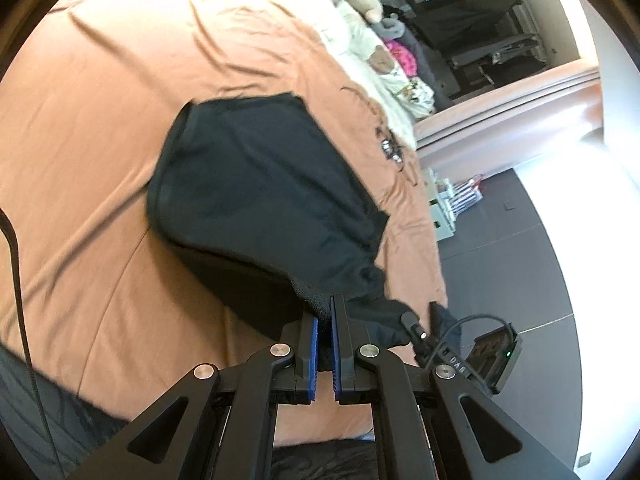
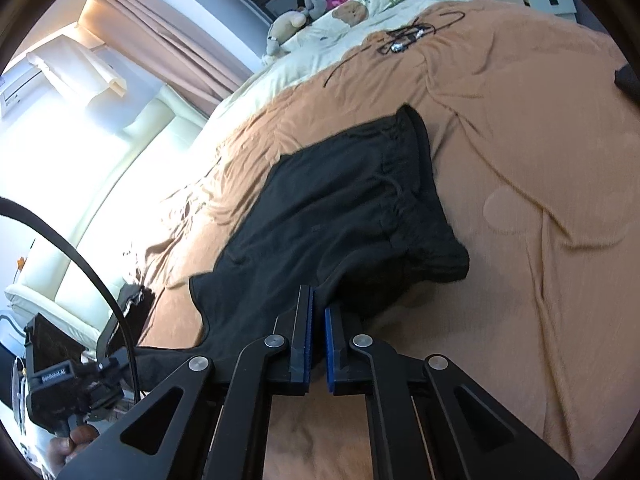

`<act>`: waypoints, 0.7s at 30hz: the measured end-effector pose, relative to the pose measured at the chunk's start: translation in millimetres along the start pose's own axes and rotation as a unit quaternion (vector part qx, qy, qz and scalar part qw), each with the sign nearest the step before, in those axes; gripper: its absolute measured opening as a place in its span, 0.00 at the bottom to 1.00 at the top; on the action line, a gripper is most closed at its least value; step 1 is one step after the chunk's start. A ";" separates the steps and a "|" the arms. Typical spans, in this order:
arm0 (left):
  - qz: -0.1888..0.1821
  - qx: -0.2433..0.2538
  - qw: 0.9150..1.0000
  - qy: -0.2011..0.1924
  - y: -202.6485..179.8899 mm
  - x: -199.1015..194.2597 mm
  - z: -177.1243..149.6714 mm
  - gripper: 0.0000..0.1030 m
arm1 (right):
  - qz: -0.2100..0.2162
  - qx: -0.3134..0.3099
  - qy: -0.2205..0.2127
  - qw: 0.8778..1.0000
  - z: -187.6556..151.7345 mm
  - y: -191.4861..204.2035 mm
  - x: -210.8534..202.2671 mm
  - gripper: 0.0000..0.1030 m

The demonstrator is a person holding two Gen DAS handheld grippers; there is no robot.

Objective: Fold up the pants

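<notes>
Two hand-held grippers, one garment, one bed.

Item: black pants (image 1: pixel 256 184), soft knit with an elastic drawstring waistband (image 2: pixel 404 184). Lies on an orange-brown bedspread (image 1: pixel 100 140), roughly mid-bed. The far part rests flat on the cover. The near edge is lifted off it and leads back into both sets of blue-padded jaws. Already looks doubled over, a short and wide shape rather than full leg length; judged a fold partly made.

Item: left gripper (image 1: pixel 325 320). Jaws narrow, pinched on a dark bunch of the pants' near edge, with cloth filling the gap between the pads. The garment spreads away from it, far and to the left.

Item: right gripper (image 2: pixel 318 312). Jaws narrow, cloth caught between the pads at the near edge. The waistband lies beyond it, far and slightly right. The left-hand unit shows at this view's lower left, so both grips sit on the same near edge, set apart.

Reason for the hold, as judged: two spaced pinches keep the edge taut and level, so it can be carried over the flat part without bunching.

Sundries: stuffed toys (image 2: pixel 288 24) and a cream bear-print quilt (image 2: pixel 352 12) at the far head of the bed; a tangle of black cable (image 2: pixel 404 38) on the bedspread, well apart from the pants.
</notes>
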State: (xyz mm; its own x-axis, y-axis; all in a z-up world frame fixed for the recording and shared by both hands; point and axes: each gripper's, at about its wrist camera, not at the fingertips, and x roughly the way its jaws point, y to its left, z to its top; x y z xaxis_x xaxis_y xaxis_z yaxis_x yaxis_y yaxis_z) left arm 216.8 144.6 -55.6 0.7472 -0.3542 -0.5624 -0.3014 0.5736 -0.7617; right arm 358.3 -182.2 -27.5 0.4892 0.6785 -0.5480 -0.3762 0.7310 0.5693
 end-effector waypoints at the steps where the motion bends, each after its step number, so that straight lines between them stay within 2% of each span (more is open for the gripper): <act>1: -0.003 0.005 1.000 -0.003 -4.4 0.7 5.4 0.05 | -0.001 -0.002 -0.004 1.000 3.4 2.1 -0.4 0.02; 10: -0.027 0.022 0.999 -0.021 -31.4 14.2 57.6 0.05 | 0.005 -0.002 -0.024 1.000 29.7 15.7 15.4 0.02; 21: -0.022 0.043 0.999 -0.022 -52.5 50.4 131.1 0.05 | 0.004 0.016 -0.042 0.999 68.2 15.3 55.8 0.02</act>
State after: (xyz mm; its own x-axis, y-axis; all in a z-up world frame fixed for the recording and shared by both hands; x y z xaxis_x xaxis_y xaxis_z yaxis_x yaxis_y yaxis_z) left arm 348.0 193.4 -1.8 0.7839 -0.3491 -0.5135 -0.2177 0.6200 -0.7538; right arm 433.5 -138.0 -7.6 0.5510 0.6748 -0.4910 -0.3554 0.7221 0.5935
